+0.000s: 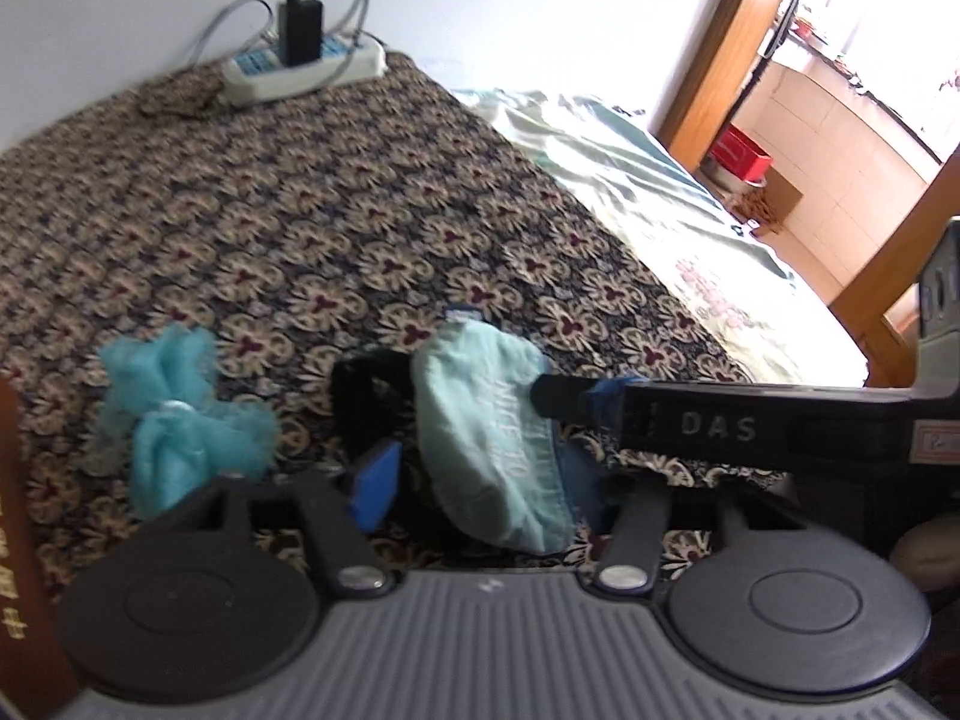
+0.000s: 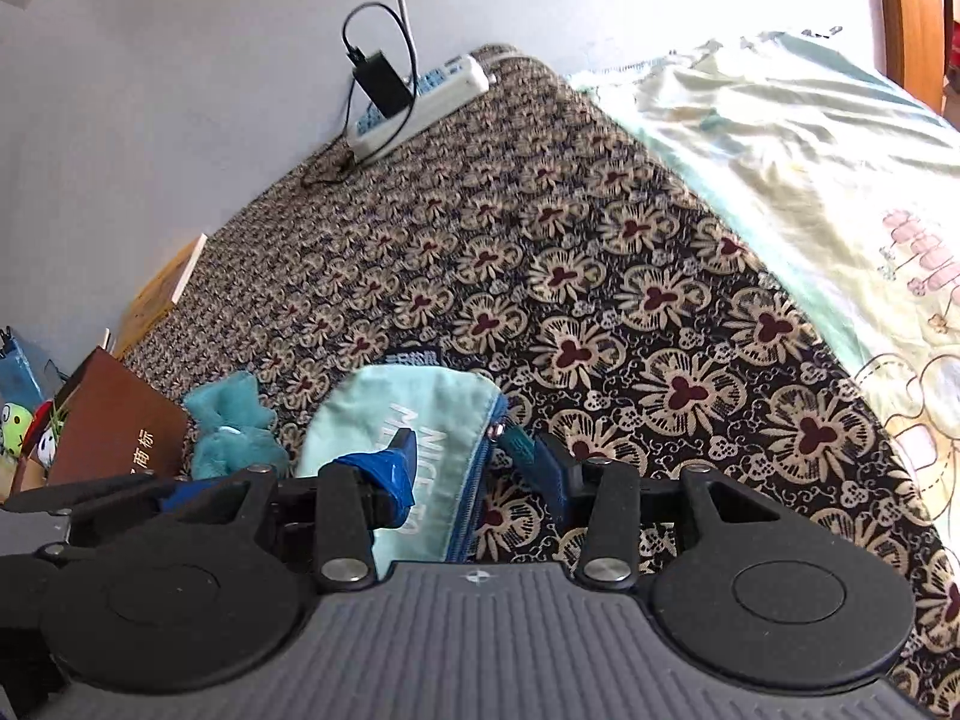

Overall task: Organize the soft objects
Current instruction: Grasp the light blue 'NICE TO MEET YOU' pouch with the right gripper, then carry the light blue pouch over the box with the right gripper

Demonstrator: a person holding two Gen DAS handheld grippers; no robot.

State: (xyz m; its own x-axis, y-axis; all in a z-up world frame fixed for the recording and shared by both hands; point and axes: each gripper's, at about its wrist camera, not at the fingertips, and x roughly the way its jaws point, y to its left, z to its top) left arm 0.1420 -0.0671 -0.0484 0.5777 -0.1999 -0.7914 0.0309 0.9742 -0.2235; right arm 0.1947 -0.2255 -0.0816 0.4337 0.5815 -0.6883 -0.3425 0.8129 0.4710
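While soft and light, likely to sag and fold if lifted by one corner.
Teal fluffy cloth [image 1: 180, 420] left on patterned bedspread [image 1: 300, 210].
Mint zip pouch [image 1: 498, 426] just right of it, between left gripper [image 1: 480, 480] jaws; grip unclear.
Right gripper [image 2: 474, 468] jaws apart, straddling zipper edge [image 2: 480, 480].
Best hold: zipper seam, both ends.

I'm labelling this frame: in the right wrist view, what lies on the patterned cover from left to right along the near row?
Brown book → teal fluffy cloth → light blue zip pouch, then bare patterned cover → pale green sheet.
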